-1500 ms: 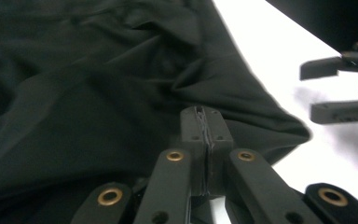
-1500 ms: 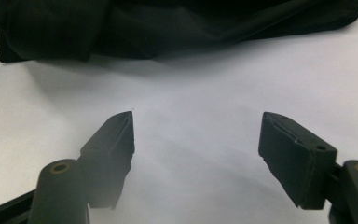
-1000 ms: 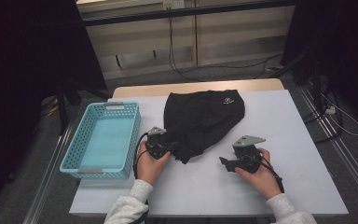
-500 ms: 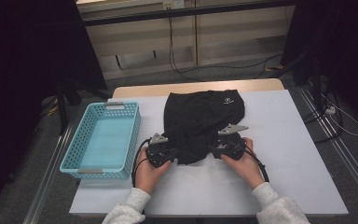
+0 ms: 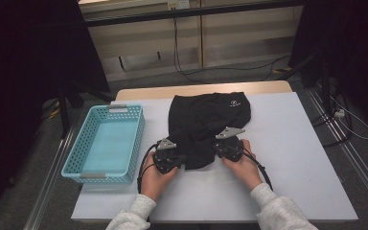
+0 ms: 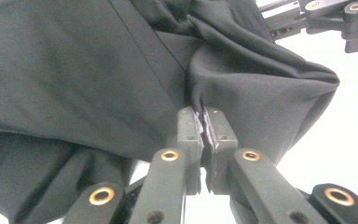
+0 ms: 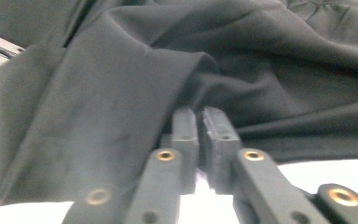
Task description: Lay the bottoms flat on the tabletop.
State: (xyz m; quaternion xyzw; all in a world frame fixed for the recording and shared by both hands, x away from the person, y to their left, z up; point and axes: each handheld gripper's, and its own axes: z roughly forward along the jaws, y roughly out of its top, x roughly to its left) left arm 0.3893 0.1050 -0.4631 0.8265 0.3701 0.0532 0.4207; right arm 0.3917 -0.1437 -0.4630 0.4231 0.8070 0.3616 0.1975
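Observation:
A black garment [image 5: 206, 120] with a small white logo lies on the white table [image 5: 292, 158], its near end bunched up. My left gripper [image 5: 183, 161] is at the near left corner of that end. In the left gripper view the left gripper [image 6: 200, 122] is shut on a fold of the black garment [image 6: 98, 74]. My right gripper [image 5: 216, 148] is at the near right corner. In the right gripper view the right gripper [image 7: 199, 122] has its jaws closed together, with the edge of the black garment [image 7: 121, 88] pinched at their tips.
A light blue plastic basket [image 5: 106, 143] stands at the table's left side, close to my left hand. The right gripper's linkage [image 6: 326, 18] shows past the cloth in the left gripper view. The table is bare white to the right of the garment and along the front.
My right gripper has moved left from the bare table to the garment's near right corner and closed there. The left gripper has stayed on the near left corner.

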